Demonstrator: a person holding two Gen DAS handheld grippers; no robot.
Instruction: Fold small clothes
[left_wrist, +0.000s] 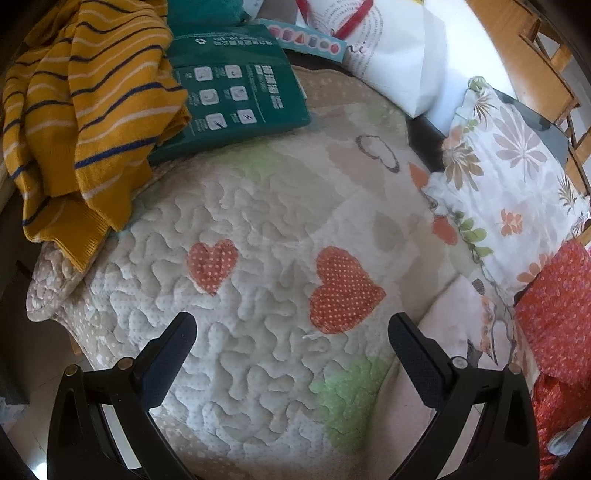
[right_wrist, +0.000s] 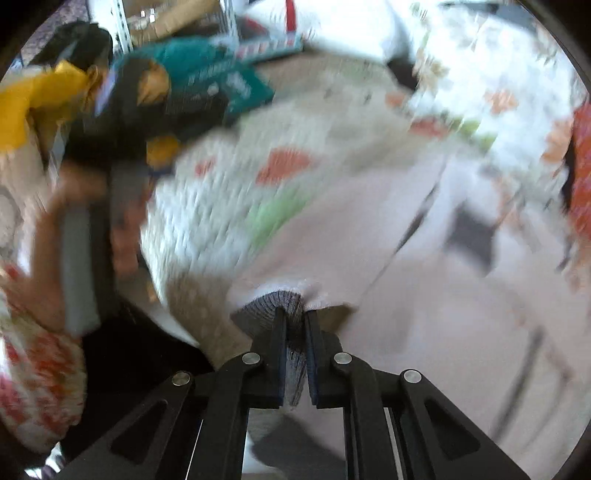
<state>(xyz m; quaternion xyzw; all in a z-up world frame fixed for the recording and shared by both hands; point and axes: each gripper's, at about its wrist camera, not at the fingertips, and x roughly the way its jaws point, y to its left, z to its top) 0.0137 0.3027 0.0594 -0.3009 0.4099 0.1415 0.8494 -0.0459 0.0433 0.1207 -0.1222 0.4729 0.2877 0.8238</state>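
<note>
Here the pale pink garment (right_wrist: 424, 295) lies spread on the near right part of the quilted heart-patterned mat (left_wrist: 258, 229), and its grey ribbed hem (right_wrist: 273, 306) is bunched at the near edge, right at the tips of the right gripper (right_wrist: 295, 314). That gripper's jaws are pressed together on the ribbed hem, with the knit pinched between the pads and fanning out just beyond them. From this pinch the cloth runs away to the far right, so its long axis seems to lead from the fingers toward the floral cushion (left_wrist: 509, 155); the right wrist view is heavily blurred, so the garment's outline is uncertain.

The left gripper (left_wrist: 291, 332) hovers over the middle of the mat with its jaws wide apart and nothing between them. In its view only a corner of the pink cloth (left_wrist: 458, 314) shows, just right of its right finger. So the right hand has the garment, and the left is beside it but apart.

Farther off, a mustard striped sweater (left_wrist: 85, 122) is heaped at the far left, partly on a green package (left_wrist: 236, 96).
</note>
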